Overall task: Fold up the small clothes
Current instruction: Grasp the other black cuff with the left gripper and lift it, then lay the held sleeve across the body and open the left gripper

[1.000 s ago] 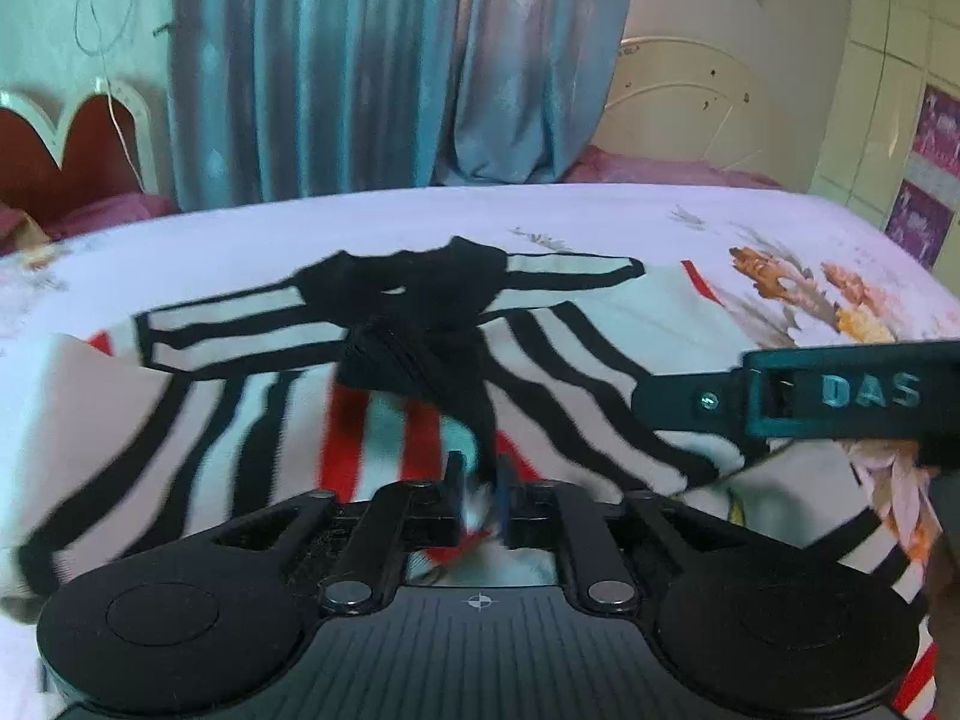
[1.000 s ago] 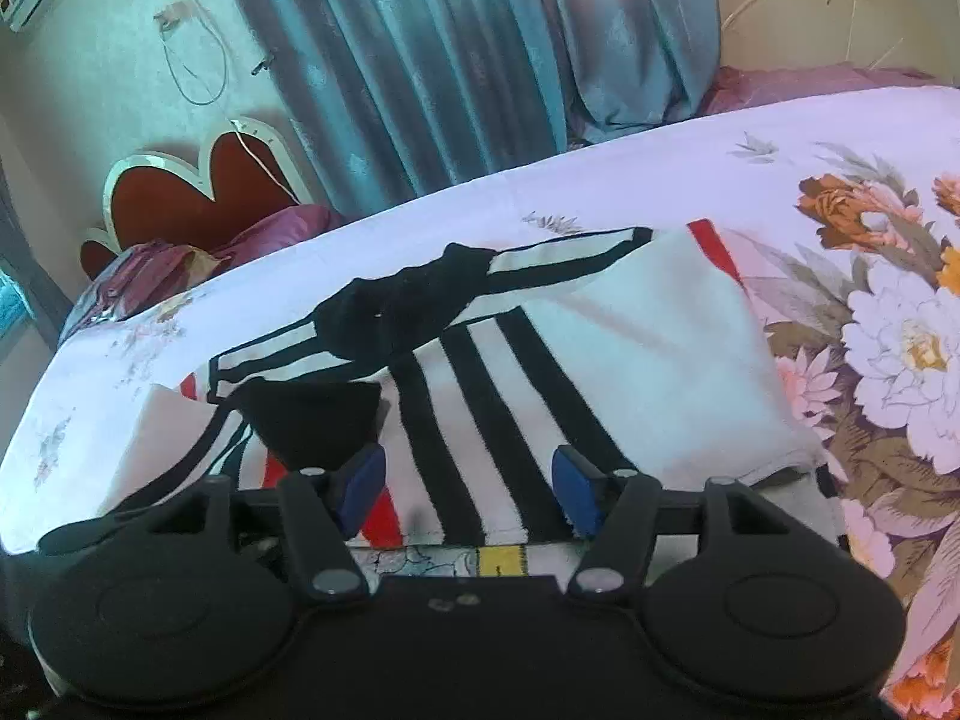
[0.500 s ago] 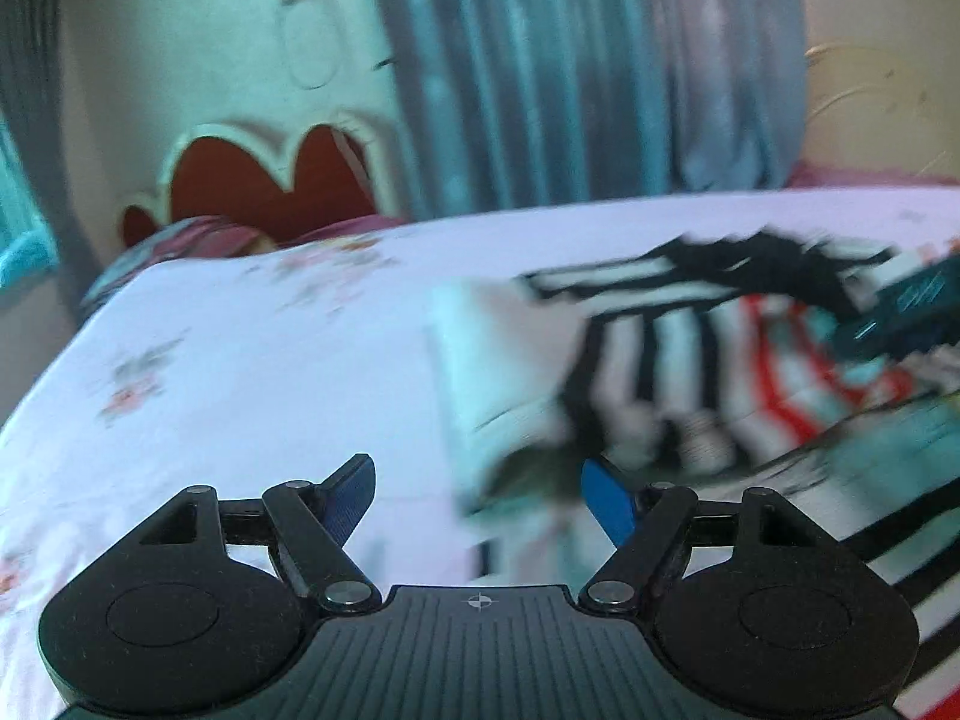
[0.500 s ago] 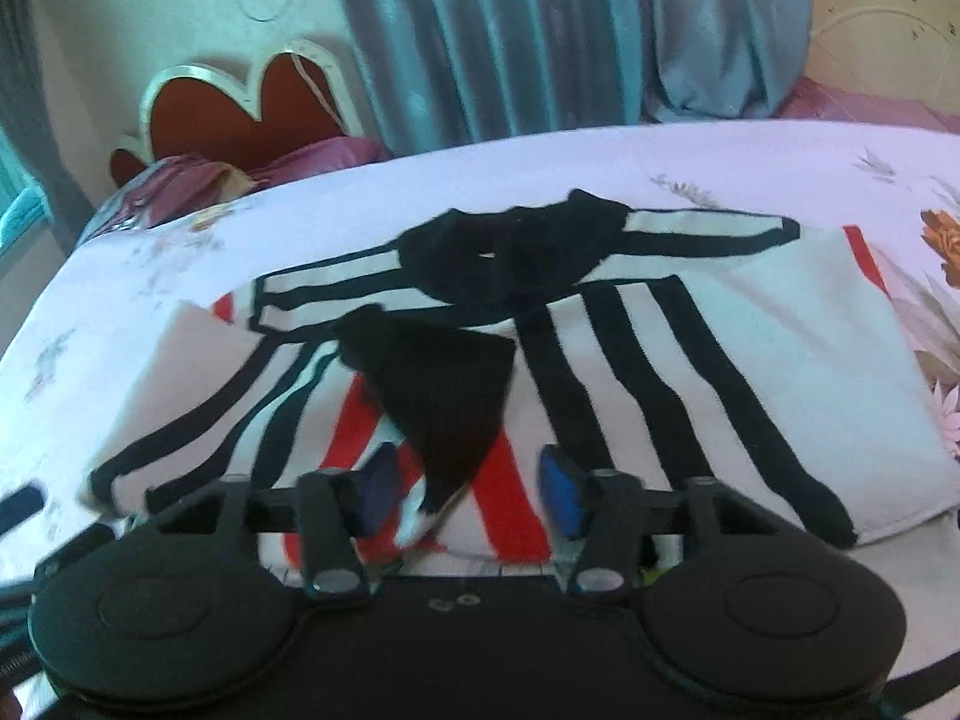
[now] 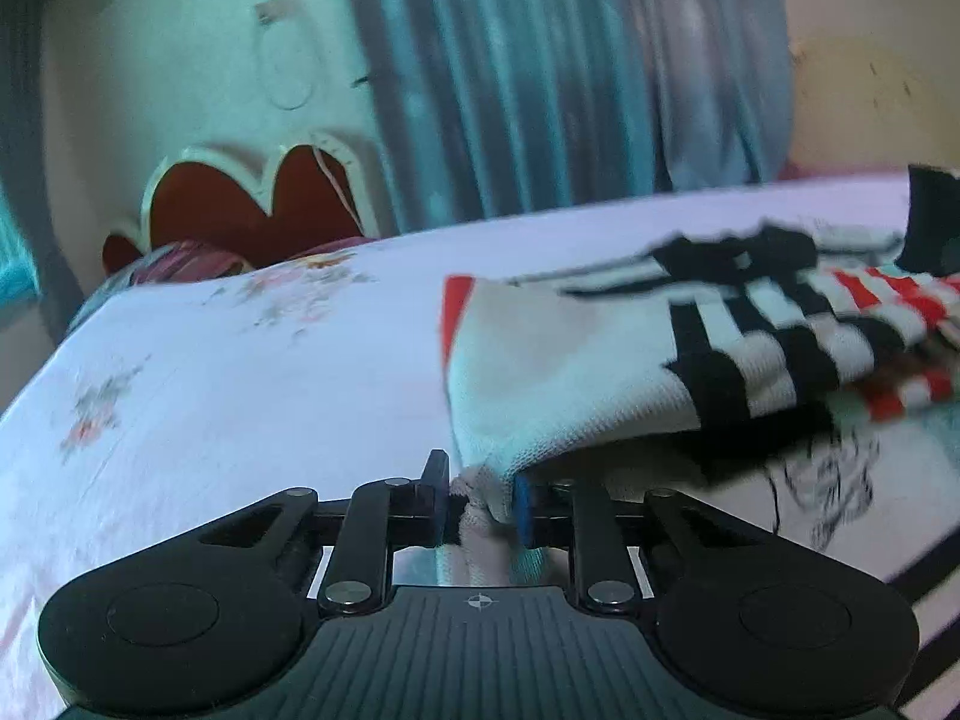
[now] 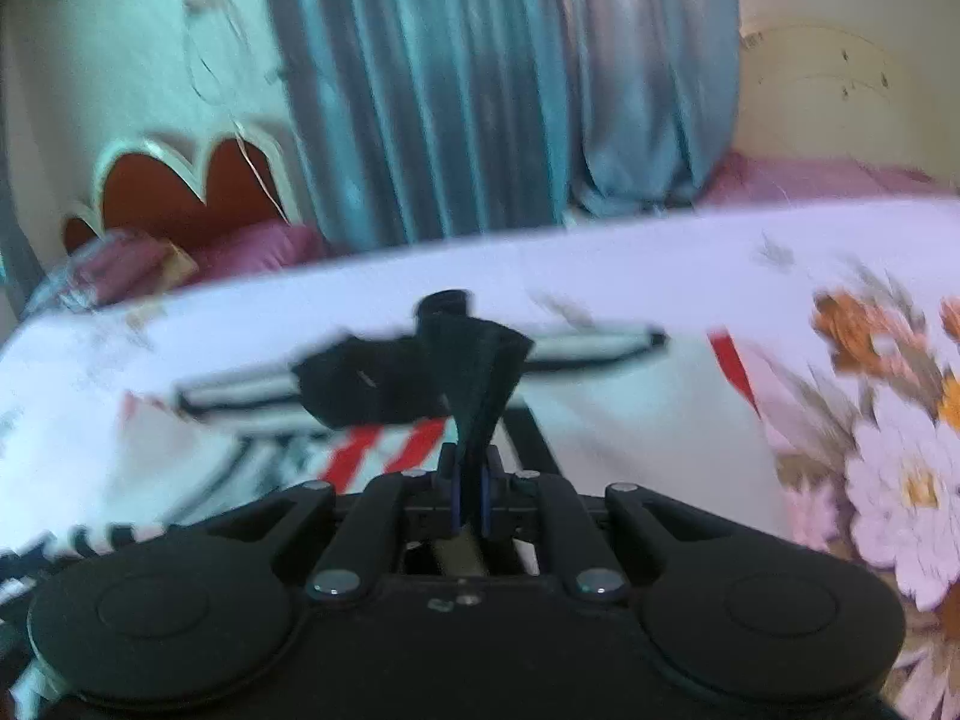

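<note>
A small white garment (image 5: 600, 384) with black and red stripes lies on the bed sheet (image 5: 240, 396). In the left wrist view its white left corner is bunched between the blue pads of my left gripper (image 5: 480, 492), whose jaws are closing on it. In the right wrist view my right gripper (image 6: 471, 480) is shut on a black flap (image 6: 480, 372) of the same garment (image 6: 630, 408), which fans up from the jaws. The garment's black collar part lies just behind that flap.
The pale floral sheet spreads wide to the left of the garment. Large printed flowers (image 6: 888, 480) cover the sheet on the right. A red scalloped headboard (image 5: 240, 210), pink pillows (image 6: 252, 246) and blue curtains (image 5: 540, 90) stand beyond the far edge.
My left gripper swung to the garment's left corner, opened wide, then closed on it. My right gripper closed on the black flap and lifted it upright.
</note>
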`<state>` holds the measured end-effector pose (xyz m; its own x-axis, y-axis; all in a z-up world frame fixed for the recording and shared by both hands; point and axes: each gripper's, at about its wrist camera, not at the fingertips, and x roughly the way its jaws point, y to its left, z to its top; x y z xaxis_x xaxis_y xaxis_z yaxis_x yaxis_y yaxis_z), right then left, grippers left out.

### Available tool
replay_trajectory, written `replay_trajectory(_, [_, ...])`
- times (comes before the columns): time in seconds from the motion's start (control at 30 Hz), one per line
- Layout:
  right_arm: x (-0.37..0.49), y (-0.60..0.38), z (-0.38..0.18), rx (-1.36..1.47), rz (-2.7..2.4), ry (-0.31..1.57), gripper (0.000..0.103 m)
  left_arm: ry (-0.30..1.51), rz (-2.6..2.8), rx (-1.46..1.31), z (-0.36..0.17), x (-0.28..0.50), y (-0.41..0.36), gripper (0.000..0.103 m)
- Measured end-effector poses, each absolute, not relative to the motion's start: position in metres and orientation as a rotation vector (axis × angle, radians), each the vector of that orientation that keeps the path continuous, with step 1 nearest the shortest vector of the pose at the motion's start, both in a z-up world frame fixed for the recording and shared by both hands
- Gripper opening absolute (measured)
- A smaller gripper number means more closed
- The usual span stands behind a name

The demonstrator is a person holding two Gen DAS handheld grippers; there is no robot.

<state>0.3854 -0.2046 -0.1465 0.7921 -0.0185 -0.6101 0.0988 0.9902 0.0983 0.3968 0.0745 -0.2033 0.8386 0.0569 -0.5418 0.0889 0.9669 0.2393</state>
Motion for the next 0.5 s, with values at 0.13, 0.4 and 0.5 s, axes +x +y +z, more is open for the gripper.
replay_trajectory(0.13, [0.388,-0.221,-0.182,0.201,-0.06,0.791,0.015,0.598,-0.022,0.253,-0.205,0.394,0.081,0.019])
replay_trajectory(0.4, [0.382,-0.25,-0.176,0.317,-0.064,0.789,0.019,0.624,-0.049,0.277,-0.198,0.388,0.082,0.019])
replay_trajectory(0.5, [0.38,-0.249,-0.177,0.322,-0.062,0.776,0.008,0.622,-0.061,0.281,-0.195,0.383,0.079,0.019])
